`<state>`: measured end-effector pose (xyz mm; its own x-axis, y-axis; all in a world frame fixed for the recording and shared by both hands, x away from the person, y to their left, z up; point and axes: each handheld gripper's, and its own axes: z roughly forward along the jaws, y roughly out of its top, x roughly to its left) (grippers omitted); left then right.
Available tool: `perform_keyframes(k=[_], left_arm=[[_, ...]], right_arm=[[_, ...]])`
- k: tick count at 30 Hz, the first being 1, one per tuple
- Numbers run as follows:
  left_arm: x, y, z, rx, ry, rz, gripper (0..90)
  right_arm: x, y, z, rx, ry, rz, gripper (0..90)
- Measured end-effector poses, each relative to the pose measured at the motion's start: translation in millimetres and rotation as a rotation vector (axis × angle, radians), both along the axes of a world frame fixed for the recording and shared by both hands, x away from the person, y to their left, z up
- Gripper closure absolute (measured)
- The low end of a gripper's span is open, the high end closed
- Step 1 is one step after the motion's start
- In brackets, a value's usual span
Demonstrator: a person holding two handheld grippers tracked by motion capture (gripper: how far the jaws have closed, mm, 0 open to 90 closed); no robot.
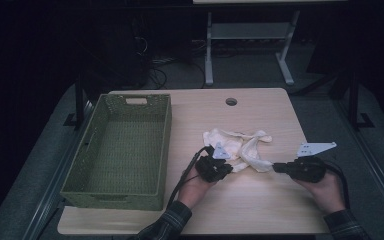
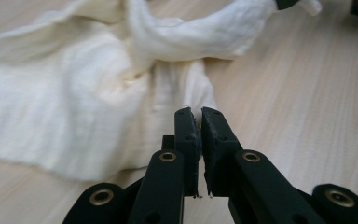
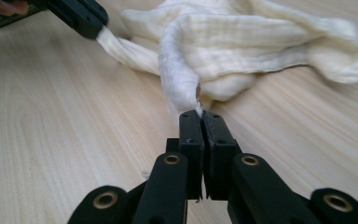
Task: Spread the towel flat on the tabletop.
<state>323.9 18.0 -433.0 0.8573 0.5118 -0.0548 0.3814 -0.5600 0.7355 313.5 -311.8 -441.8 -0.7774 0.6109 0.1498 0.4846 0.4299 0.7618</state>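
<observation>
At centre of the pale wooden table (image 1: 260, 200), a crumpled cream muslin cloth (image 1: 237, 147) lies in a loose heap, right of the empty green woven basket (image 1: 122, 150). Left tongs (image 2: 196, 115) are nearly closed, pinching a near tip of the cloth. Right tongs (image 3: 200, 116) are clamped on another twisted corner. The cloth looks light, limp, non-slippery; it will likely sag and bunch, so the corners or hem are the best grip points, and pulling them apart should spread it. High view gives the layout: basket, both hands, left tongs (image 1: 225, 162), right tongs (image 1: 276, 167). Gripper views give actual bite on the fabric; right gripper view also catches the left tongs (image 3: 100, 23) holding their corner.
</observation>
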Motion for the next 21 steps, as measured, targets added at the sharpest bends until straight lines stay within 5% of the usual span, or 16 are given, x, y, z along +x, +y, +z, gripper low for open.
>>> perform_keyframes(k=[17,21], left_arm=[[13.2,38.4,16.4,-0.039,-0.037,0.197,85.3],[13.3,39.8,17.2,-0.045,-0.032,0.194,85.3]], right_arm=[[5.8,-52.1,7.7,0.002,-0.038,-0.167,87.9],[6.0,-68.3,8.1,0.021,-0.032,-0.201,88.0]])
